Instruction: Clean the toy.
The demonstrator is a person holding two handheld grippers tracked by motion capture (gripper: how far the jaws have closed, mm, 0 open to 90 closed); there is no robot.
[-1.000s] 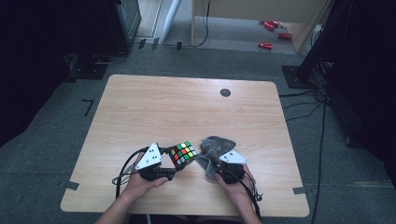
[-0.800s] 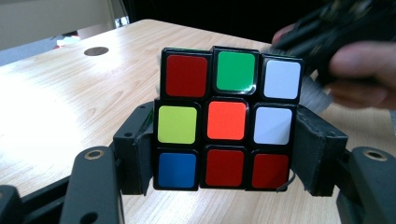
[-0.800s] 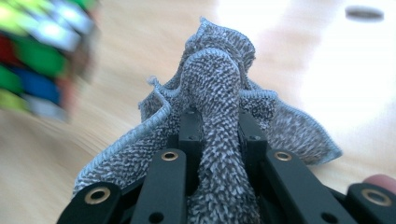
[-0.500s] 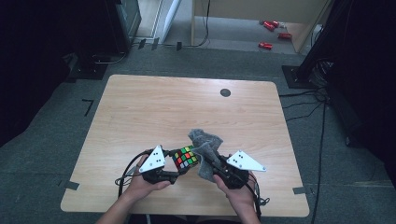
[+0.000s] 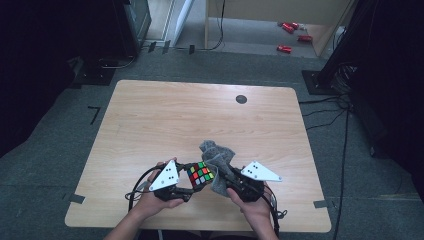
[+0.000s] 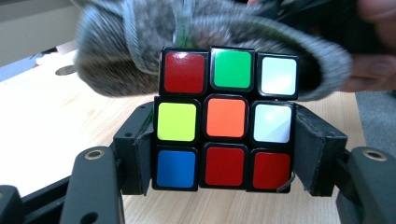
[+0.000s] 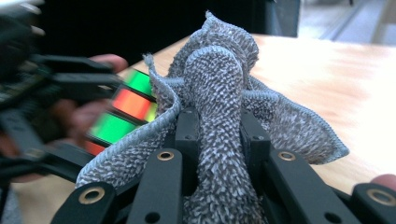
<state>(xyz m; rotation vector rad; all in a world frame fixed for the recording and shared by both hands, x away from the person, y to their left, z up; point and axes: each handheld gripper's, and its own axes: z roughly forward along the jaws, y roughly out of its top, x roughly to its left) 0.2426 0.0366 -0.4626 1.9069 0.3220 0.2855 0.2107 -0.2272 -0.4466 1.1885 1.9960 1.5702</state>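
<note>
While the left gripper [image 5: 186, 180] clamps the cube [image 5: 200, 175], the right gripper [image 5: 227, 180], fingers pinching the grey cloth [image 5: 216, 156], sits just right of it.

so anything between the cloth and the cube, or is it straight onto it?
Nothing visible between them. The right claw grips the cloth, and the left claw holds the cube by its sides. In the left gripper view the cloth drapes along the cube's top edge; actual contact can't be confirmed.
</note>
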